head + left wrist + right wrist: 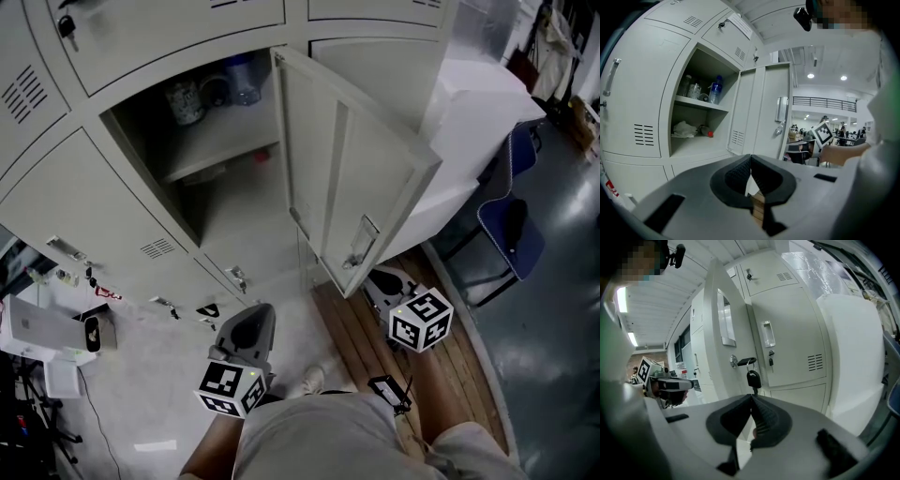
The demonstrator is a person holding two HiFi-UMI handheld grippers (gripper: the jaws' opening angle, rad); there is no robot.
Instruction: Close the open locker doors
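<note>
jaws pressed together; locker door (361, 173) ajar above pale floor (159, 370).

Nothing legible is showing anywhere; a paper label (740, 26) on an upper locker (729, 43) is appearing too small to read.

A: How many open?
B: Just one locker door (361, 178). Pale grey metal, tall panel, upright.
A: How far out?
B: Swung wide, roughly square to the locker front. Hinged on the right side of its compartment (155, 164), free edge out toward the room.
A: Inner face?
B: Vertical stiffening rib down the middle, vent slots (737, 137) low down, latch (361, 242) near the free edge.
A: Outer face?
B: Caught edge-on in the right gripper view. Recessed handle (725, 324), round lock (734, 361) below it, key (753, 378) with a black fob hanging from the lock.
</note>
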